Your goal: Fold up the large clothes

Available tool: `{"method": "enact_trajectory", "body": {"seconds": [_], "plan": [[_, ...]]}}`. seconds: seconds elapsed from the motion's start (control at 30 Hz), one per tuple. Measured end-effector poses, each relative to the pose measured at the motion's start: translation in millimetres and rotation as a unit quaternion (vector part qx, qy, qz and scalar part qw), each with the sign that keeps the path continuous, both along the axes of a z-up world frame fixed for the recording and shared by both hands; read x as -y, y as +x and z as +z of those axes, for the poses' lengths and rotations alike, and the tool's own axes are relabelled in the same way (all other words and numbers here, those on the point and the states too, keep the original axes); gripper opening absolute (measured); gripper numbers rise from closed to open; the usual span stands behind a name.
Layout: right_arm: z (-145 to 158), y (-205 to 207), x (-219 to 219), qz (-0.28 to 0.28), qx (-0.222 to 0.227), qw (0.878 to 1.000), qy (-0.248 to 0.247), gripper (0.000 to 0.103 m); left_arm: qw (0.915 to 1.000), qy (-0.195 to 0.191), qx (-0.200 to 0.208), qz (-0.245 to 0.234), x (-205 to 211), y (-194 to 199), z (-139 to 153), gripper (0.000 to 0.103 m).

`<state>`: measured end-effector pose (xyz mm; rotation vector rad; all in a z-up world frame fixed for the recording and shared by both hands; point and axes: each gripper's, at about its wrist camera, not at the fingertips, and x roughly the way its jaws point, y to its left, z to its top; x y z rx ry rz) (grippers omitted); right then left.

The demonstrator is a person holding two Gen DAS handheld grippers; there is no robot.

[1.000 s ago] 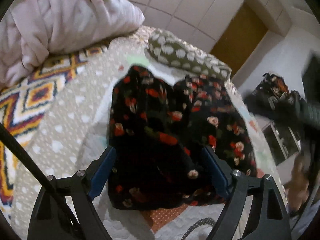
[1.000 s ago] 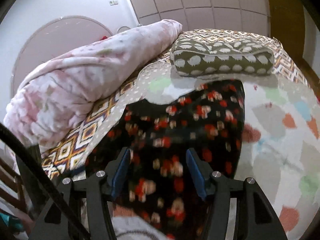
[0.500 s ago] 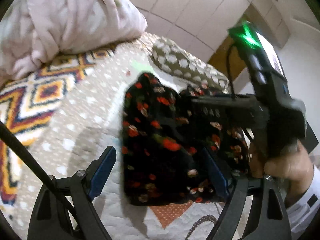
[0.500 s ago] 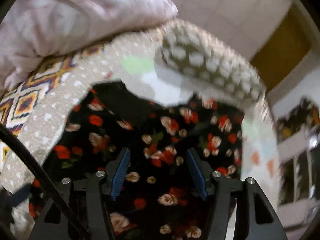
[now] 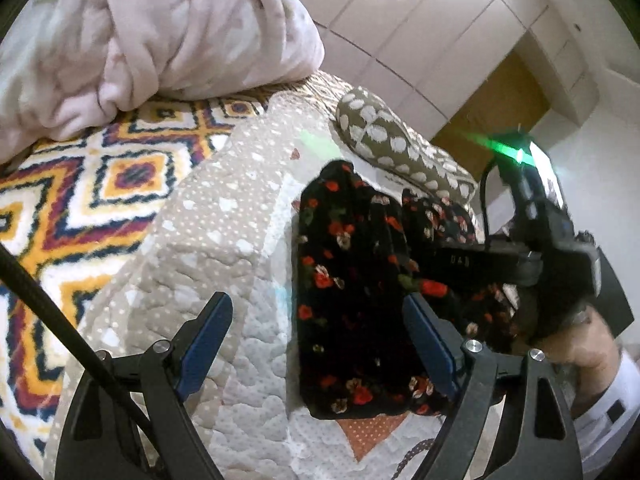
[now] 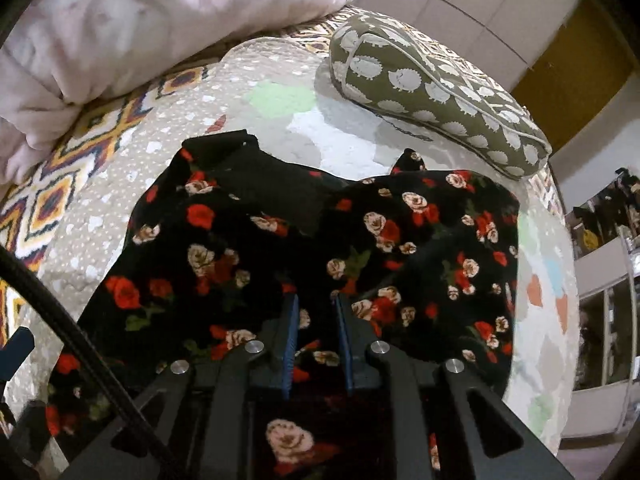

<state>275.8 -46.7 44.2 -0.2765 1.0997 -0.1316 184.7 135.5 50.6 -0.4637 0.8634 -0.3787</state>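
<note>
Black floral fabric garment (image 6: 304, 248), half-folded on the quilted bed (image 5: 224, 240), is pinched by the right claw (image 6: 316, 320) while the left claw (image 5: 316, 340) is held open; another fold seems due.

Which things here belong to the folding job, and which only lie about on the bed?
Job: floral garment; right gripper, closed on its cloth; left gripper, open.

Lying about: green pillow; pink blanket; quilt.
</note>
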Motion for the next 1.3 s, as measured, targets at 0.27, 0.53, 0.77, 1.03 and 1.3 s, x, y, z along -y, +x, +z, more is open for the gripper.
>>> {"method": "enact_trajectory", "body": {"seconds": [0.27, 0.53, 0.77, 1.03, 1.3], "plan": [[2, -8, 10, -0.009, 0.003, 1.000, 0.015, 0.021, 0.9994, 0.018, -0.009, -0.029, 23, 0, -11, 0.086], [-4, -13, 35, -0.025, 0.003, 0.998, 0.057, 0.031, 0.9974, 0.040, -0.009, -0.060, 46, -4, -16, 0.086], [-23, 4, 15, -0.030, -0.016, 0.999, -0.015, 0.043, 0.9973, 0.048, -0.005, -0.056, 46, -5, -15, 0.086], [16, -21, 36, -0.037, 0.046, 0.997, 0.046, 0.004, 0.9994, 0.021, -0.009, -0.026, 23, 0, -12, 0.086], [43, -20, 60, -0.073, 0.062, 0.990, 0.108, 0.035, 0.9996, 0.016, -0.015, -0.020, 18, 2, -13, 0.086]]}}
